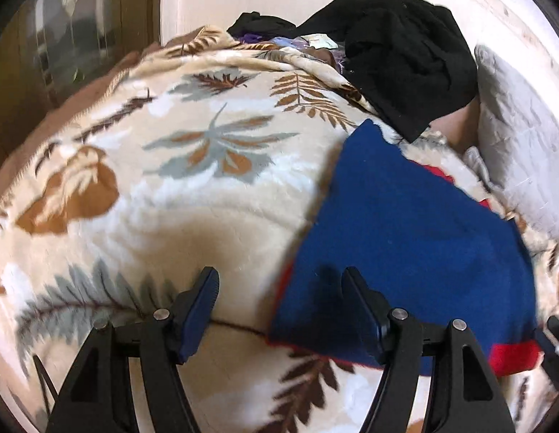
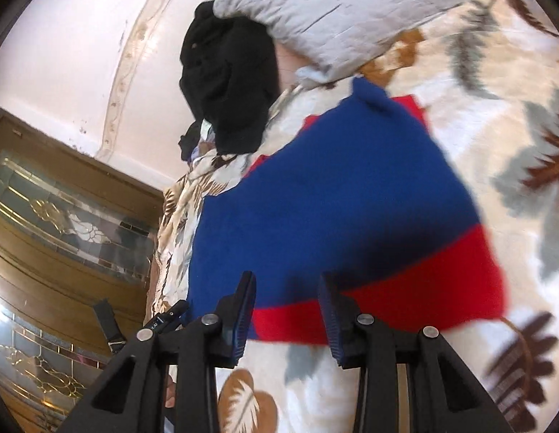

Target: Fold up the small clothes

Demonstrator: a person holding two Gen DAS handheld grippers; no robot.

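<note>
In the left wrist view, the left gripper [image 1: 279, 288] hovers with its jaws spread wide and nothing between them, low over the bed [image 1: 135, 198], which is covered by a leaf-patterned blanket. Its right finger lies over the near left part of the blue and red garment [image 1: 405, 223], which is spread fairly flat on the blanket. A black heap of clothes [image 1: 405, 54] sits at the far edge of the bed, beside a grey pillow [image 1: 514, 144]. In the right wrist view, the right gripper [image 2: 286, 285] is also open and empty, poised at the garment's [image 2: 333, 198] near edge where the red band begins. To fold well, each gripper should likely pinch only the top layer at a near corner, lift both together, and carry the edge evenly across so the fabric lands square without dragging the blanket.
</note>
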